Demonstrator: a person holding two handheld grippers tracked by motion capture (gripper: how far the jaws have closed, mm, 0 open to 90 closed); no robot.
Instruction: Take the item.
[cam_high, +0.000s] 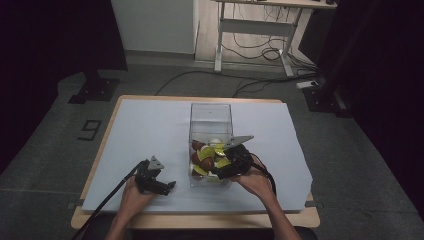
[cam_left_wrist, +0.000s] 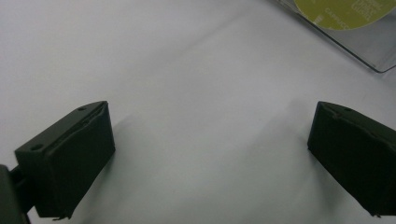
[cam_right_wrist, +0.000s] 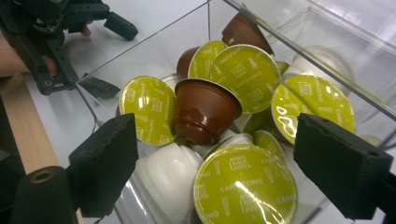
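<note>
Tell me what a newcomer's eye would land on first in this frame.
The clear plastic box at the middle of the pale-covered table stands out, piled with coffee capsules with yellow-green lids, brown and white cups among them. The right tongs hang open over the pile at the box's near end, holding nothing. The left tongs rest open on the table to the box's left.

"CAPPUCCINO" printed on the green capsule lids (cam_right_wrist: 245, 189) in the clear box (cam_right_wrist: 327, 60) — a "9" on the floor (cam_high: 90, 130)
</note>
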